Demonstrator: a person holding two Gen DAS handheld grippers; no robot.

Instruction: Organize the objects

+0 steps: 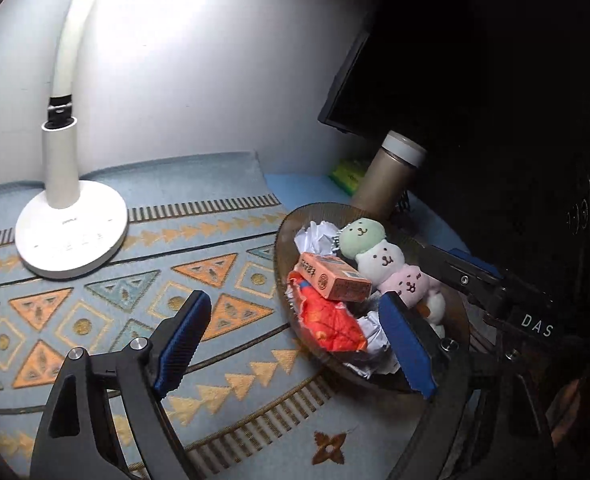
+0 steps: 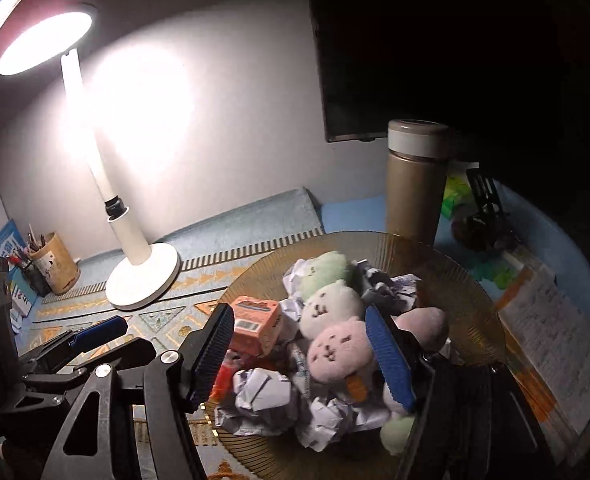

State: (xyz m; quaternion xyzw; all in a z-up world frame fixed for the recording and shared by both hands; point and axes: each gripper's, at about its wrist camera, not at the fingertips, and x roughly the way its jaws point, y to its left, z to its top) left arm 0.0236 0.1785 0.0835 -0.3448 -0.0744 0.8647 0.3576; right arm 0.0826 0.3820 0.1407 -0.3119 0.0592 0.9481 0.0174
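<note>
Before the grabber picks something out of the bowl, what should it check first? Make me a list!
1. Right gripper jaws open: ok.
2. Left gripper jaws open and holding nothing: ok.
3. Plush toy sits between the right jaws: ok.
4. Toy free of clutter: not ok, crumpled paper and the orange box crowd it.
5. Bowl flat on the mat: cannot tell.
6. Flask behind the bowl is upright: ok.

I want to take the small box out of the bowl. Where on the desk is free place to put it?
Free: patterned mat between lamp base and bowl. Crowded: bowl interior; behind it, the thermos and open book.
</note>
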